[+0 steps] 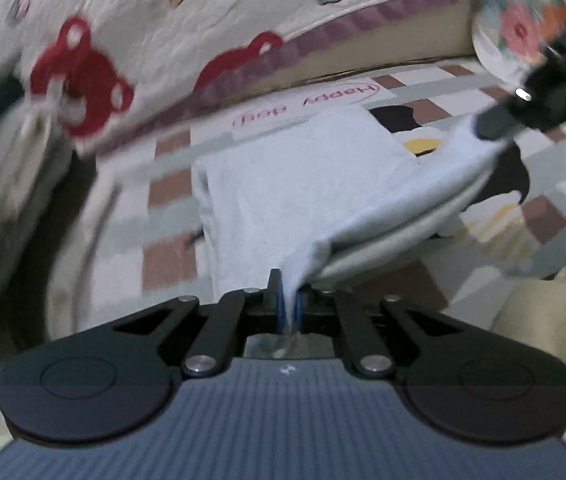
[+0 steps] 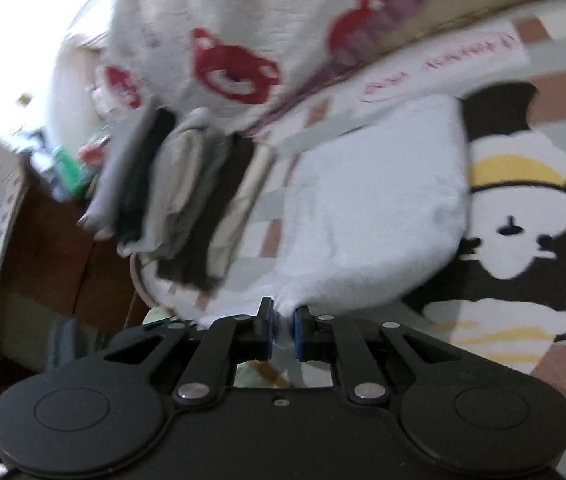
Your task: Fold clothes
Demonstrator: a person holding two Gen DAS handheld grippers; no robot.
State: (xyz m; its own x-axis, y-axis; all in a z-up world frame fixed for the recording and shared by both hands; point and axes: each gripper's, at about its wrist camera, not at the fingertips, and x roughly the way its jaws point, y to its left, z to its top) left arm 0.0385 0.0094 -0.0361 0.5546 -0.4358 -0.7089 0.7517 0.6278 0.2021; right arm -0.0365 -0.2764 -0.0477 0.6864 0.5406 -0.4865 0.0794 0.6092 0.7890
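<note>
Left wrist view: the left gripper (image 1: 290,300) is pinching a corner of the pale blue garment (image 1: 295,184) between its blue pads, the jaws nearly together on the cloth
Garment in left view: it is lying on the checked cartoon sheet (image 1: 171,192), while its near edge is lifting off the sheet in a doubled layer running up to the right
Right gripper in left view: the right gripper (image 1: 495,126) is showing at the upper right as a dark blurred shape, its tip touching the far end of the lifted edge; how its jaws are standing cannot be told from here
Right wrist view: the right gripper (image 2: 283,322) is clamping a bunched edge of the pale blue garment (image 2: 371,208), the pads standing a little apart with cloth filling the gap
Garment in right view: most of it is resting flat on the checked cartoon sheet (image 2: 555,128), just left of a black and white cartoon figure
Folded stack: a pile of folded clothes (image 2: 187,196) in grey, black and beige is sitting to the left of the garment, near it but not touching
Background: a white quilt with red bears (image 1: 131,20) is lying behind the garment, blurred in both views
</note>
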